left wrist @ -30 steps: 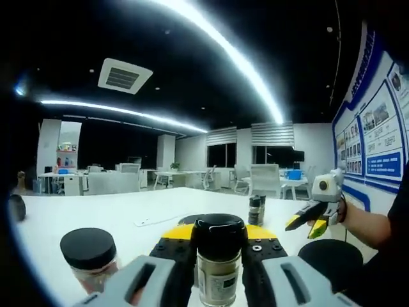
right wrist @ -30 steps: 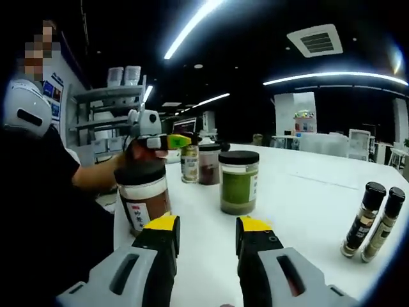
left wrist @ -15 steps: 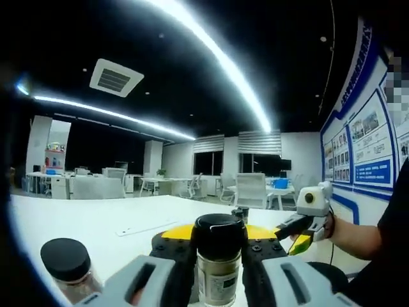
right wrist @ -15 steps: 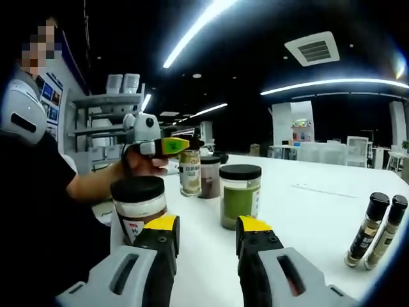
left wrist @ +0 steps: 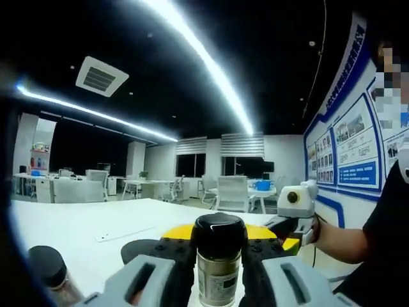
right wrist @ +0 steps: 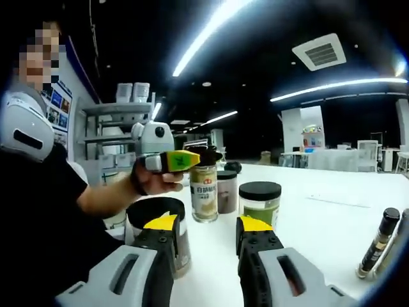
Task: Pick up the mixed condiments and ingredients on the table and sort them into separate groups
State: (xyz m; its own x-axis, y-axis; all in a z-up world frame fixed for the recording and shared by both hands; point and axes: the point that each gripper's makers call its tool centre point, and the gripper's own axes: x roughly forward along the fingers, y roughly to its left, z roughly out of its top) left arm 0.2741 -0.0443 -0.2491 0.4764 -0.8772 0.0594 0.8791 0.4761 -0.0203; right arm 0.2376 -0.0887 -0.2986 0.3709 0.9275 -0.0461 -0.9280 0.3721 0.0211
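Between my left hand-held gripper's jaws sits a small spice jar with a black cap, clamped tight at its neck and held up off the white surface. Same jar from the right gripper view: it's the pale-labelled jar hanging from the yellow-tipped left hand-held gripper, lifted above the surface and near the other jars. A hand wraps that gripper's handle.

My right hand-held gripper is holding nothing, jaws apart with a clear gap between the yellow tips. Just past its left jaw there's a wide black-lidded jar, partly hidden by the jaw. Ahead of the right jaw stands a green-filled jar with a black lid, and behind the lifted jar a darker brownish jar. Off at the right edge two slim grinder bottles stand close together, well apart from the jar cluster.

Back in the left gripper view, another black-capped jar sits low at the left edge, and the right hand-held gripper pokes in from the right.
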